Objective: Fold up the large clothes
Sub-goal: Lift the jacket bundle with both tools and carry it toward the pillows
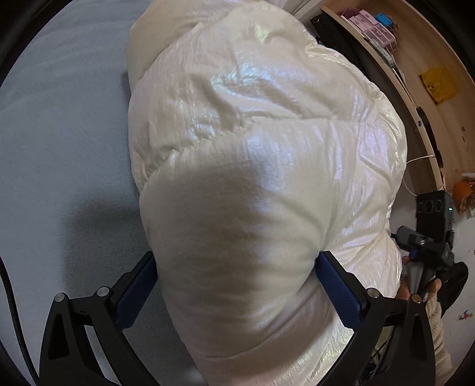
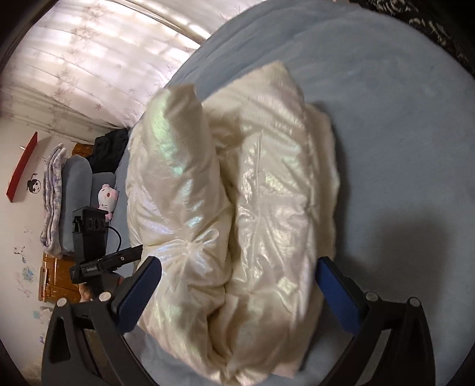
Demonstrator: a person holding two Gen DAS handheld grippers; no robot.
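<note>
Now both hand-held grippers, left gripper (image 1: 237,285) and right gripper (image 2: 237,285), are standing fully open, gripping nothing, straddling the cream puffer jacket (image 2: 231,190) lying bundled on the pale blue bed (image 2: 400,118), seemingly to settle its fold.

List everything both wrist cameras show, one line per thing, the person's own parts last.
puffy jacket: one, shiny cream-white, bundled on the bed, between both hand-held grippers' fingers
bed sheet: one, light blue, under the jacket
curtain: one, white with a leaf print, behind the bed
plush toy: one, white and pink, beside the grey pillow
pillow: one, grey, at the bed's far end
pink boxes: several, on the wooden shelf
yellow sheet: one, on the shelf
left hand-held gripper: black with blue pads, jaws wide around the jacket
right hand-held gripper: same, jaws wide around the jacket
hand: one, holding the right hand-held gripper
</note>
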